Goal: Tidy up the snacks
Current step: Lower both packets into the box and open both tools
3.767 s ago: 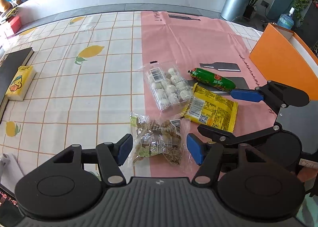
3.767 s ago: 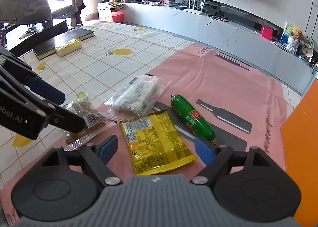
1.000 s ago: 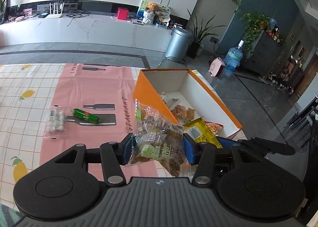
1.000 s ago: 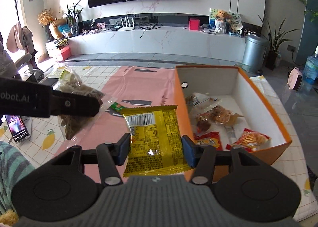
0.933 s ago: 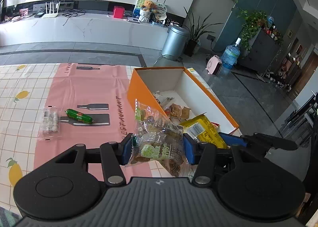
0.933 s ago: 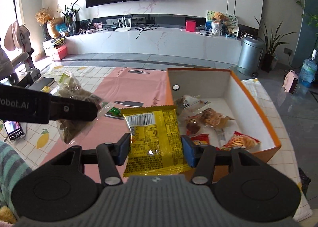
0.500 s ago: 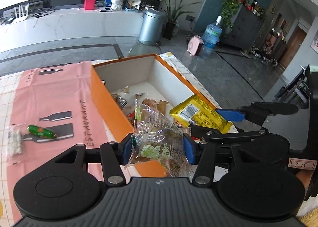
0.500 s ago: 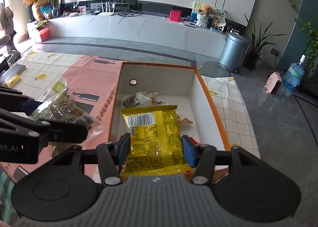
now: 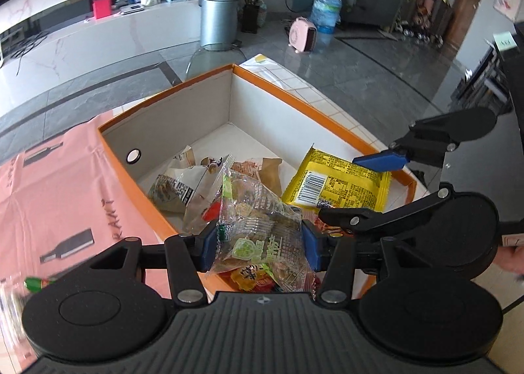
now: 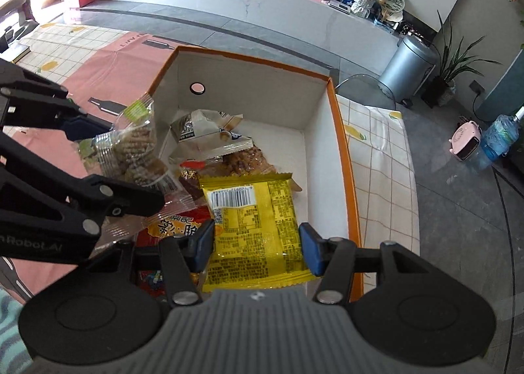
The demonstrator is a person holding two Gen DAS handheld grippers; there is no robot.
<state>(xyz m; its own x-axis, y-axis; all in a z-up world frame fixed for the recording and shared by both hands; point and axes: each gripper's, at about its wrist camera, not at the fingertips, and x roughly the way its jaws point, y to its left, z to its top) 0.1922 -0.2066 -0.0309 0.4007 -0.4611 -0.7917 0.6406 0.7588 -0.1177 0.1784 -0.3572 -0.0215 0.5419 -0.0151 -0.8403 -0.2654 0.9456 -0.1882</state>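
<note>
My left gripper [image 9: 259, 244] is shut on a clear bag of brown biscuits [image 9: 262, 233] and holds it over the near left part of the orange box [image 9: 321, 111]. The bag also shows in the right wrist view [image 10: 137, 151]. My right gripper [image 10: 257, 244] is shut on a yellow snack packet [image 10: 255, 220] and holds it over the near right part of the box [image 10: 344, 144]. The packet also shows in the left wrist view [image 9: 337, 184]. Several snack packs [image 10: 209, 138] lie on the box floor.
The box stands on a pink mat [image 9: 59, 184] over a checked tablecloth [image 10: 383, 157]. A green sausage [image 9: 36, 283] and a clear pack lie blurred at the left edge of the left wrist view. Grey floor, a metal bin [image 9: 217, 18] and a water bottle lie beyond.
Both grippers have moved forward and down with their packs. They now hang over the inside of the orange box, closer to the snacks on its floor.
</note>
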